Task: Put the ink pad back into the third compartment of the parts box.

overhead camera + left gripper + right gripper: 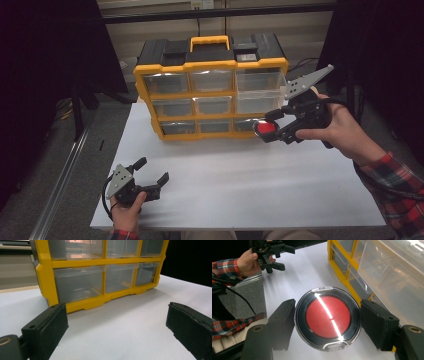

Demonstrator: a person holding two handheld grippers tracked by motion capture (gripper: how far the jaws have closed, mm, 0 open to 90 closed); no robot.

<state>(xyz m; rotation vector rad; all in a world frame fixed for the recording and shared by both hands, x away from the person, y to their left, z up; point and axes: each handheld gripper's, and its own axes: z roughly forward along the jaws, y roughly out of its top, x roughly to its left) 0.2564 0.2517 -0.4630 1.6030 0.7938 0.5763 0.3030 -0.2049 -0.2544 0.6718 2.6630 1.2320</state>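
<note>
Tongs in the person's left hand, the left gripper [152, 179], are resting low over the white table [240, 180], spread wide with nothing between the jaws. Ahead of them, well apart, a yellow drawer cabinet [212, 65] is standing upright near the far edge of the table, its clear drawers facing the person.

Moving right, the right gripper [272, 127] is hovering just in front of the cabinet's lower right corner. It is pinching a round case [328, 318] between its jaws, which are gripping the case at opposite sides of its rim. The case is sitting flat between those jaws, above the table and not touching it.

Just beyond the right gripper, an open drawer [260, 100] on the cabinet's right column is jutting forward. It is looking empty as far as the pictures show.

As a judgement, the work is sitting around its middle: the case is already being held and carried, and the drawer is already pulled out. Placing the case inside and pushing the drawer shut appear to be left.

The case is a flat disc with a red centre, a black ring around it, and a clear glossy lid catching a bright streak of light. Small tabs are sitting at two opposite points of its rim.
</note>
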